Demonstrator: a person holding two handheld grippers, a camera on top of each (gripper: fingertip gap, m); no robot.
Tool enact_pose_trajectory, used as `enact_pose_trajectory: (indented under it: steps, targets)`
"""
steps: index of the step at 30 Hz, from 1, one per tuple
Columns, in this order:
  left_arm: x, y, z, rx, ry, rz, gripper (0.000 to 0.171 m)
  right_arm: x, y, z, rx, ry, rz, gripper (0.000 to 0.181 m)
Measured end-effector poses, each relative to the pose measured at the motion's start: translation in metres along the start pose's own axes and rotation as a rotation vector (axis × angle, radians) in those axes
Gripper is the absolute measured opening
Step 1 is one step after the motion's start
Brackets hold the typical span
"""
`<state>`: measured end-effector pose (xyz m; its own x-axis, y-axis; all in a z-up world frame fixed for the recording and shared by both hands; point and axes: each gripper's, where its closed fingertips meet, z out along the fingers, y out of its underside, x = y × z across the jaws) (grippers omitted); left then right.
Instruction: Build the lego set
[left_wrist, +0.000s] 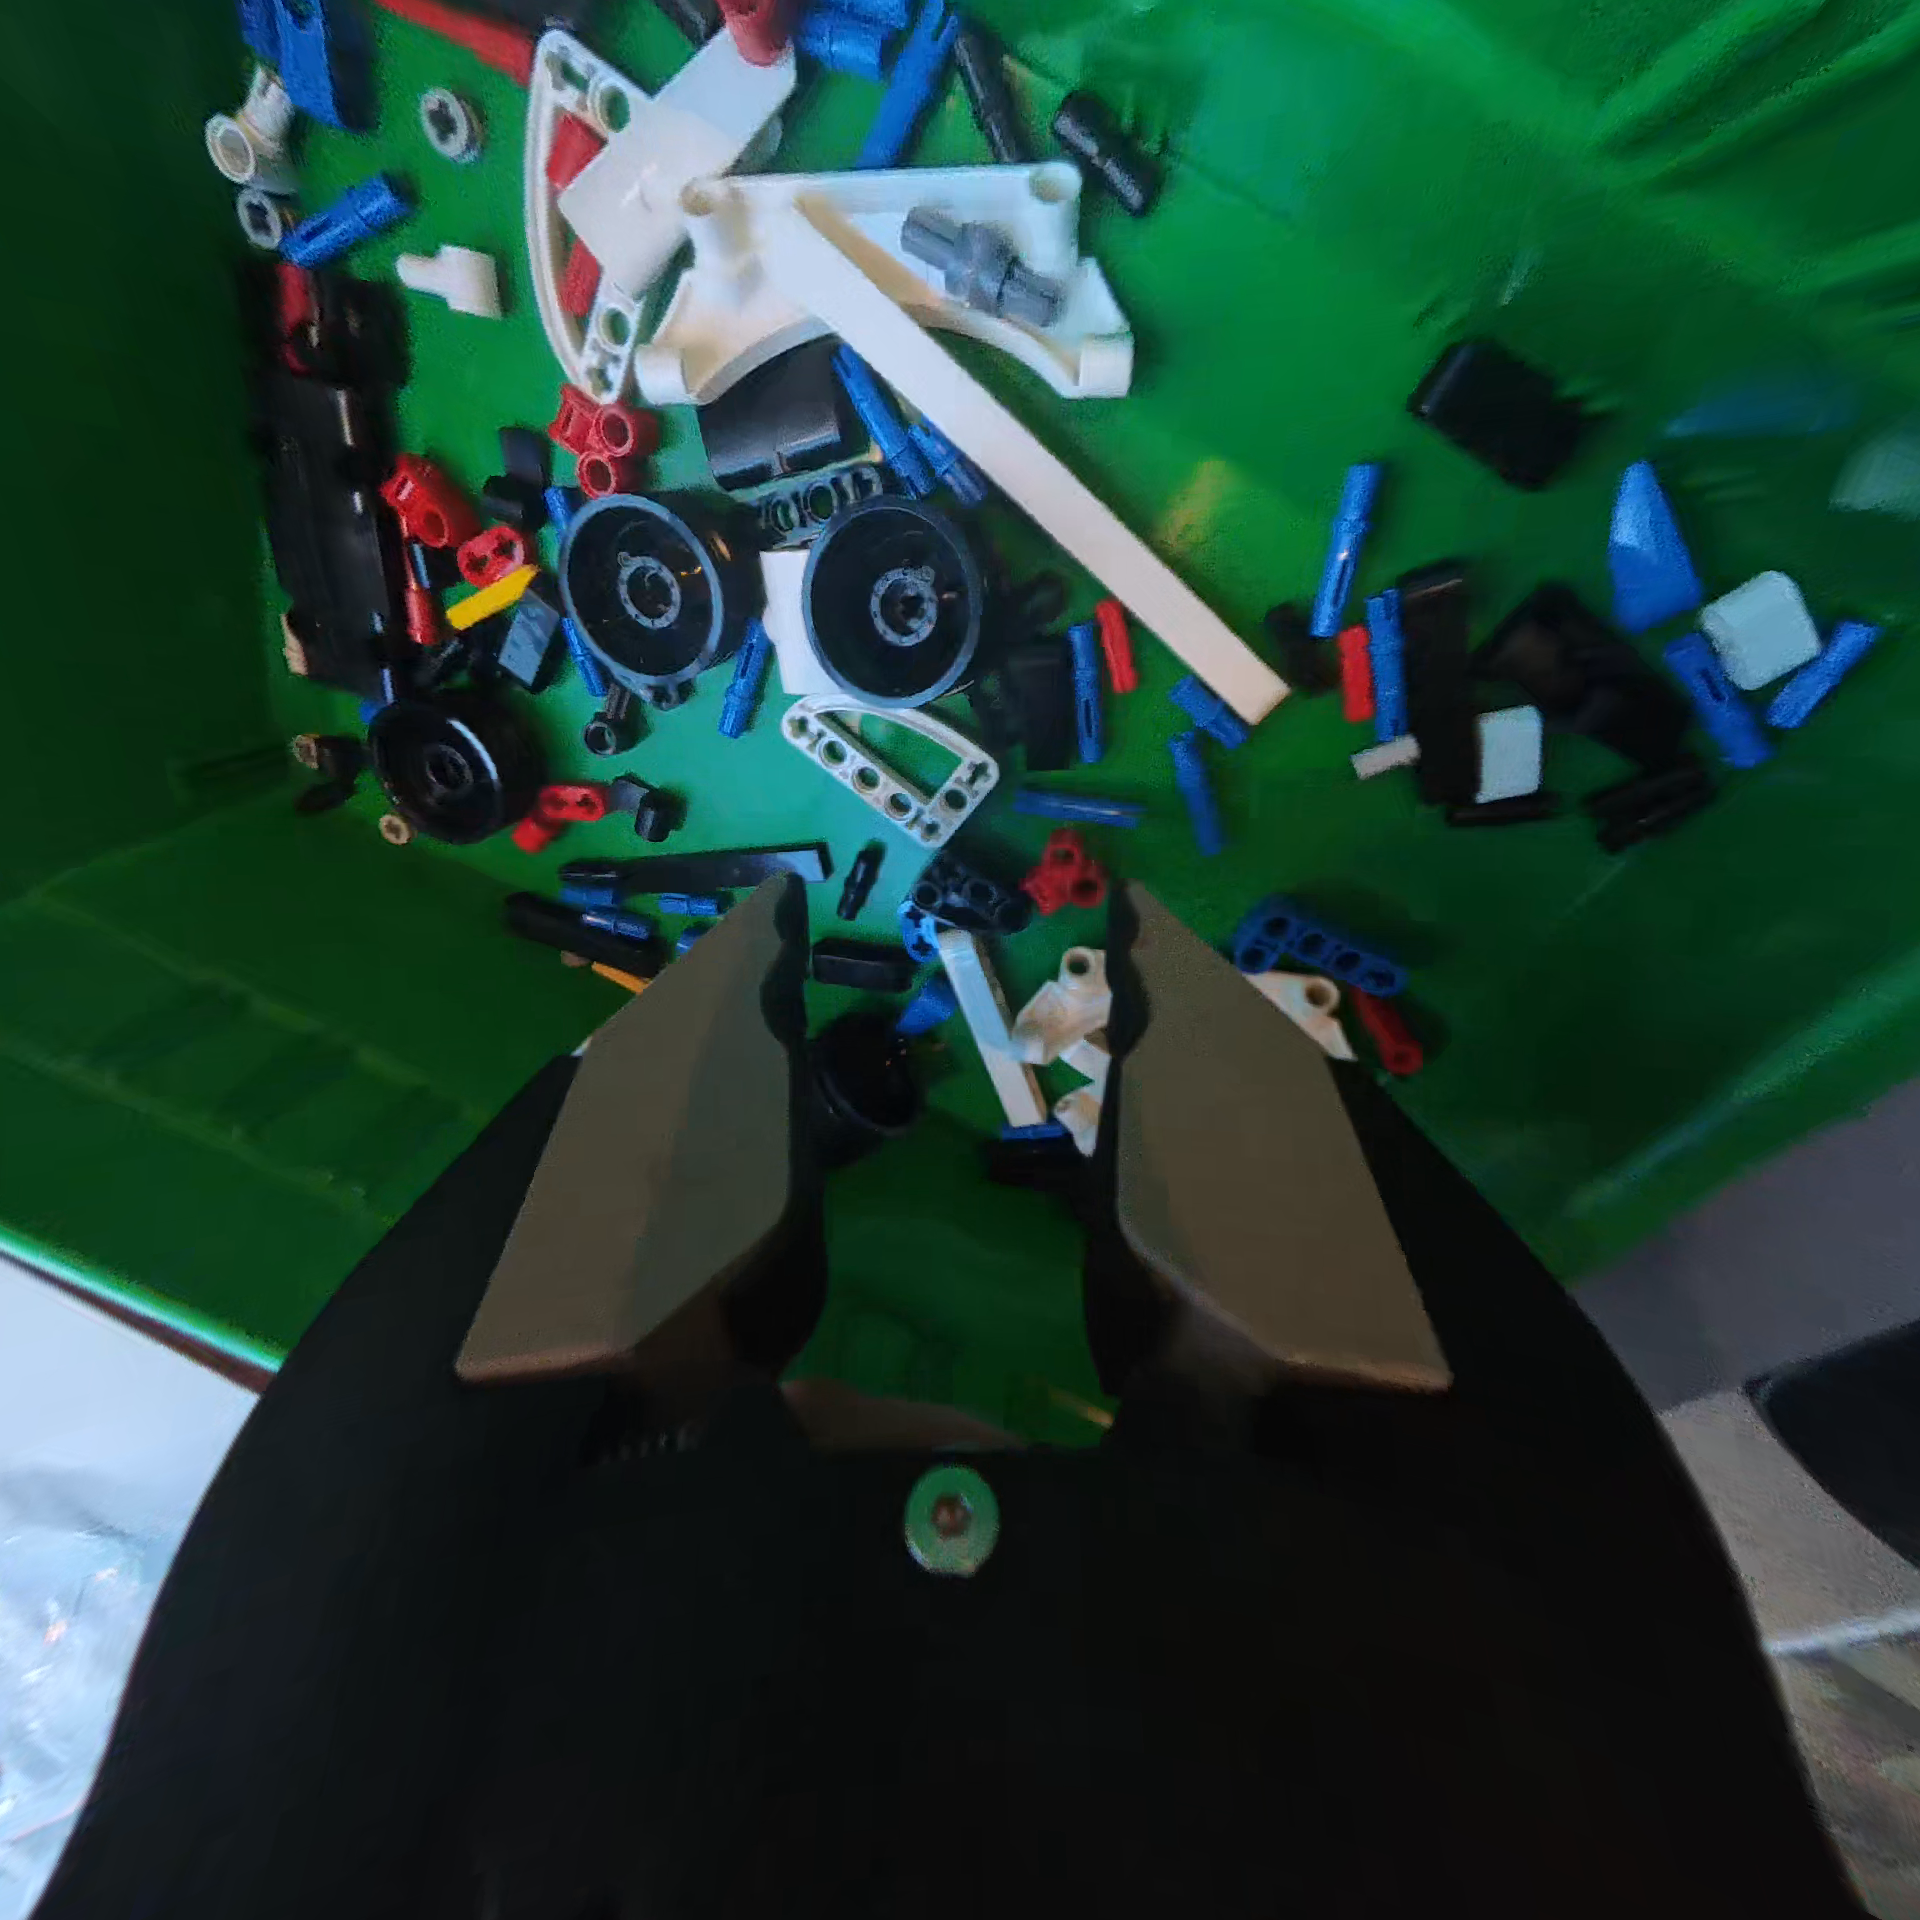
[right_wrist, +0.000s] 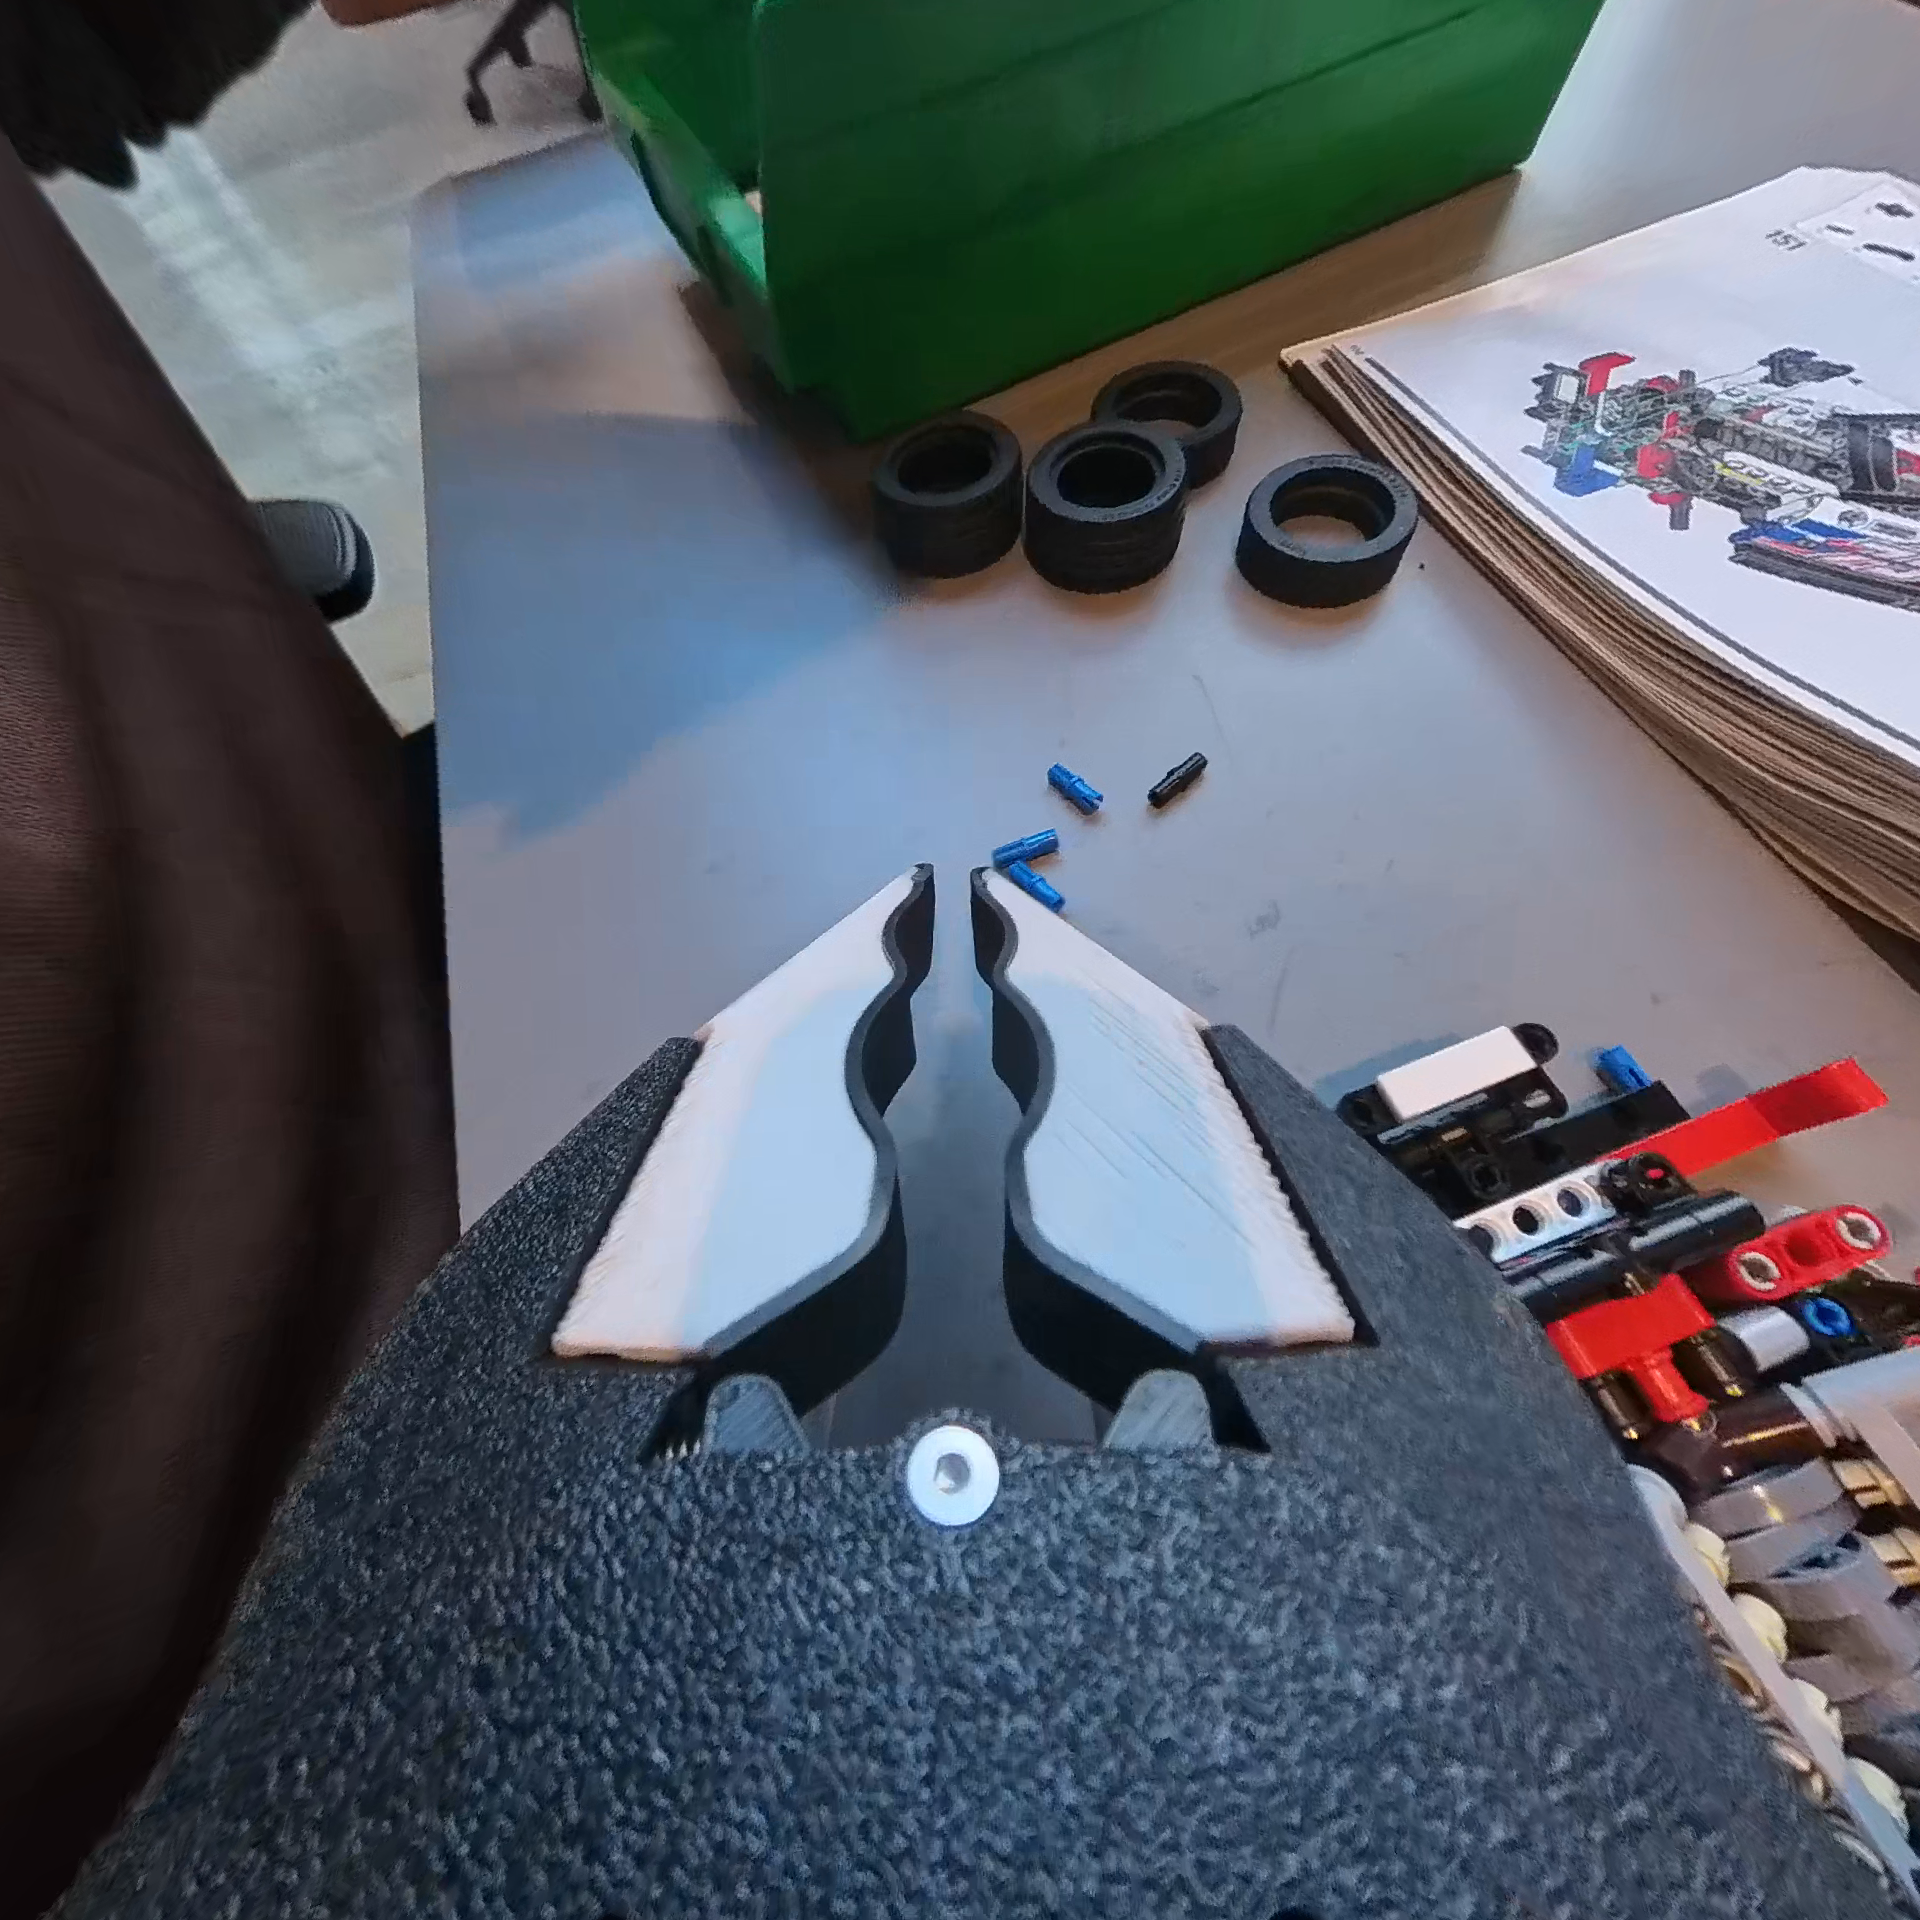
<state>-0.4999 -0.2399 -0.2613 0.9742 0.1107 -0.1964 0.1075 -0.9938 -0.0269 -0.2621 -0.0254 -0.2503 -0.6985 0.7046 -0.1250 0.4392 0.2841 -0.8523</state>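
Observation:
My left gripper (left_wrist: 951, 899) is open and empty, reaching down into a green bin (left_wrist: 208, 987) full of loose lego parts: black wheel hubs (left_wrist: 894, 603), white panels (left_wrist: 935, 270), a long white beam (left_wrist: 1049, 468), blue pins (left_wrist: 1345, 545), red connectors (left_wrist: 1065, 878). Its tips hover over small white and black parts near the bin's front. My right gripper (right_wrist: 952, 875) is nearly closed with a narrow gap and holds nothing, above the grey table (right_wrist: 727, 727). Three blue pins (right_wrist: 1023, 847) and a black pin (right_wrist: 1177, 778) lie just beyond its tips. The partly built lego model (right_wrist: 1662, 1226) lies at the right.
Several black rubber tyres (right_wrist: 1101, 509) stand on the table in front of the green bin (right_wrist: 1039, 208). An open instruction booklet (right_wrist: 1662, 468) lies at the far right. A dark brown sleeve (right_wrist: 156, 935) fills the left of the right wrist view. A clear plastic bag (left_wrist: 83, 1558) lies outside the bin. Across from one pair of fingers to the other is roughly 35 cm.

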Motion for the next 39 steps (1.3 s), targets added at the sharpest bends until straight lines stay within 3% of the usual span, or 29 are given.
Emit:
enact_pose_trajectory:
  steps: [4,9,15,21,25,28,39]
  targets:
    - [0.0,-0.011,-0.013,0.124,0.012,-0.032,0.054,0.007,-0.004,-0.002,0.031,0.013,0.042,0.005]
    - [-0.015,-0.044,-0.018,0.296,-0.017,-0.131,0.049,0.005,-0.001,0.005,-0.011,0.036,-0.017,0.004]
    - [-0.04,-0.078,-0.012,0.37,-0.065,-0.212,0.041,0.005,0.005,0.01,-0.061,0.056,-0.043,0.003]
    - [-0.033,-0.098,0.006,0.33,0.01,-0.163,0.046,0.011,-0.002,0.004,-0.007,0.062,0.016,0.003]
    - [-0.031,-0.071,0.023,0.174,-0.004,-0.094,0.009,0.015,-0.007,-0.001,0.041,0.07,0.04,0.003]
    - [-0.039,-0.044,0.022,0.062,-0.044,-0.129,0.026,0.015,-0.009,-0.003,0.062,0.077,0.035,0.003]
    - [-0.045,-0.047,-0.036,0.291,0.005,-0.292,0.031,0.005,-0.003,0.003,0.007,0.07,-0.053,0.004]
